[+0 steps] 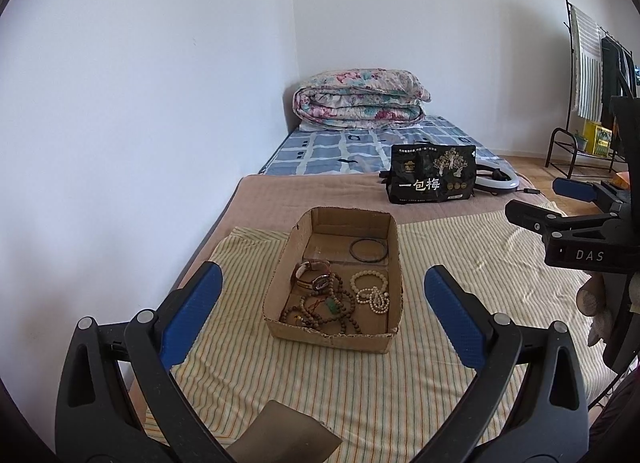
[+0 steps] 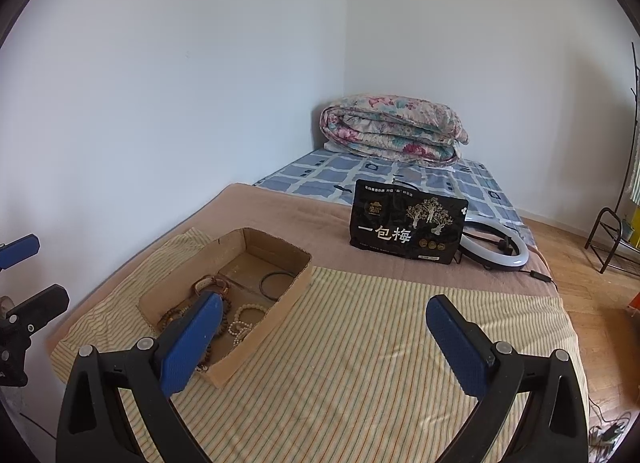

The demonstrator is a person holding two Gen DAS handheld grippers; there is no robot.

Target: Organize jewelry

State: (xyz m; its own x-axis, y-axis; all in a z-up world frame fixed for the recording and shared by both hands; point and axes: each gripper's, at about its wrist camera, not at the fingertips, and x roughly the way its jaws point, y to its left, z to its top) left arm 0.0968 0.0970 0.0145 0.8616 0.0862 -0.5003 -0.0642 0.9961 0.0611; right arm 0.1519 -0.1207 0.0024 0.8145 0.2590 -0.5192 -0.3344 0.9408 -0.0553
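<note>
Jewelry (image 1: 334, 293) lies heaped in a cardboard box (image 1: 394, 263) on the striped cloth (image 1: 360, 383): watch (image 1: 314, 277), bangle (image 1: 368, 250), bead strings (image 1: 370, 291). Light, limp strands likely tangle; pinch one loop. Left gripper (image 1: 323, 311) and right gripper (image 2: 324, 337) hover wide open, empty.

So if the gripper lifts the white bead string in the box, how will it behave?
The white bead string lies in loose loops, so it is probably floppy and would dangle. It touches the brown bead strand, so it may snag. Its round beads look smooth and could slip.
</note>
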